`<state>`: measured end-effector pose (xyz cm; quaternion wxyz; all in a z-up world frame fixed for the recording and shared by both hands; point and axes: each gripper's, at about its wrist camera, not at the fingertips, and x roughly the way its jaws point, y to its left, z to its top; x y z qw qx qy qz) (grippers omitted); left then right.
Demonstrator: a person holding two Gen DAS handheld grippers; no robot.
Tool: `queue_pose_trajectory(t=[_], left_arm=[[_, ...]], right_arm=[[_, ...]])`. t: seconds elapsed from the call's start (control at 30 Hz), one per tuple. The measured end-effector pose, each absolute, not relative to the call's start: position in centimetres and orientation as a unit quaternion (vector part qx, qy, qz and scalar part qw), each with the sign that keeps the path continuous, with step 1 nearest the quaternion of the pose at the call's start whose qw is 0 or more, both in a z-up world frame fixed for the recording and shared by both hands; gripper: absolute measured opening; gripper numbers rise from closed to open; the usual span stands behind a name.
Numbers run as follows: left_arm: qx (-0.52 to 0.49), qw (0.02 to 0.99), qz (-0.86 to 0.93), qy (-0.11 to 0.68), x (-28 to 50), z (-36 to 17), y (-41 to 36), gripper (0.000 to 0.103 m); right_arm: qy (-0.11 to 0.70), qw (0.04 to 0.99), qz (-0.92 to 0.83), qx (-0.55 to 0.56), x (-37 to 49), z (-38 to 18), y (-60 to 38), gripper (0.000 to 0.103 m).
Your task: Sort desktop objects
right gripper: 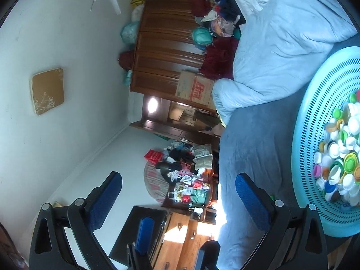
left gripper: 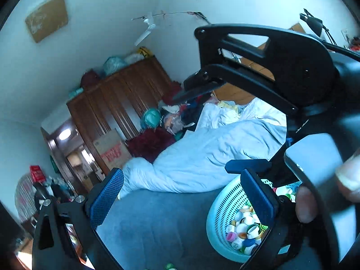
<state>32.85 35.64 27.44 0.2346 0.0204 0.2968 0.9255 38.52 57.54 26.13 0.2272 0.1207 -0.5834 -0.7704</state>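
Observation:
A light blue perforated basket (left gripper: pixel 219 211) (right gripper: pixel 315 121) sits on a dark blue bed cover and holds several mixed bottle caps (left gripper: pixel 244 229) (right gripper: pixel 339 155). My left gripper (left gripper: pixel 183 198) stands open above the cover, left of the basket, with its right pad over the basket's rim. Nothing is between its blue pads. My right gripper (right gripper: pixel 178 202) is open too and holds nothing; the basket lies to its right. In the left wrist view the right gripper's black body (left gripper: pixel 292 67) fills the upper right, held by a hand (left gripper: pixel 306 204). A green cap (left gripper: pixel 169 266) lies at the bottom edge.
A rumpled pale blue quilt (left gripper: pixel 202 153) (right gripper: pixel 281 51) lies on the bed behind the basket. Beyond stand a wooden wardrobe (left gripper: pixel 121 99) (right gripper: pixel 166 51), a cardboard box (left gripper: pixel 112 148) and a heap of clothes (left gripper: pixel 175 114). A wooden drawer unit (right gripper: pixel 184 243) shows below.

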Motion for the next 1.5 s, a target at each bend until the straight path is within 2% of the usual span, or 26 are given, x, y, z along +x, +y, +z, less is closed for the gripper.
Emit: queue_pose_trajectory(t=[0.1, 0.2, 0.33, 0.43, 0.7, 0.87, 1.1, 1.23, 1.5], left_arm=[[0.024, 0.223, 0.92, 0.322, 33.5, 27.9, 36.5, 0.102], [0.028, 0.226, 0.923, 0.311, 33.5, 28.0, 36.5, 0.102], [0.088, 0.222, 0.922, 0.304, 34.6, 28.0, 36.6, 0.102], [0.084, 0.216, 0.916, 0.326, 34.5, 28.9, 37.0, 0.102], [0.082, 0.232, 0.915, 0.321, 34.0, 29.4, 36.9, 0.102], [0.09, 0.251, 0.924, 0.274, 33.2, 29.0, 35.2, 0.102], [0.116, 0.272, 0.922, 0.251, 32.7, 29.5, 33.4, 0.102], [0.109, 0.263, 0.922, 0.261, 32.8, 29.5, 32.6, 0.102], [0.107, 0.199, 0.951, 0.211, 33.5, 27.0, 26.3, 0.101]], right_arm=[[-0.593, 0.235, -0.76, 0.126, 38.2, 25.9, 58.3, 0.103], [-0.588, 0.236, -0.764, 0.123, 38.4, 26.0, 58.4, 0.103], [-0.579, 0.235, -0.773, 0.11, 38.6, 26.9, 58.9, 0.103], [-0.595, 0.243, -0.758, 0.108, 38.5, 27.1, 59.3, 0.103], [-0.596, 0.227, -0.763, 0.107, 38.2, 27.7, 59.7, 0.103], [-0.576, 0.201, -0.785, 0.105, 38.4, 28.3, 58.8, 0.103], [-0.568, 0.184, -0.798, 0.081, 39.0, 29.1, 57.7, 0.103], [-0.576, 0.191, -0.79, 0.089, 38.6, 28.6, 56.8, 0.103], [-0.535, 0.231, -0.802, 0.129, 37.8, 27.9, 50.1, 0.103]])
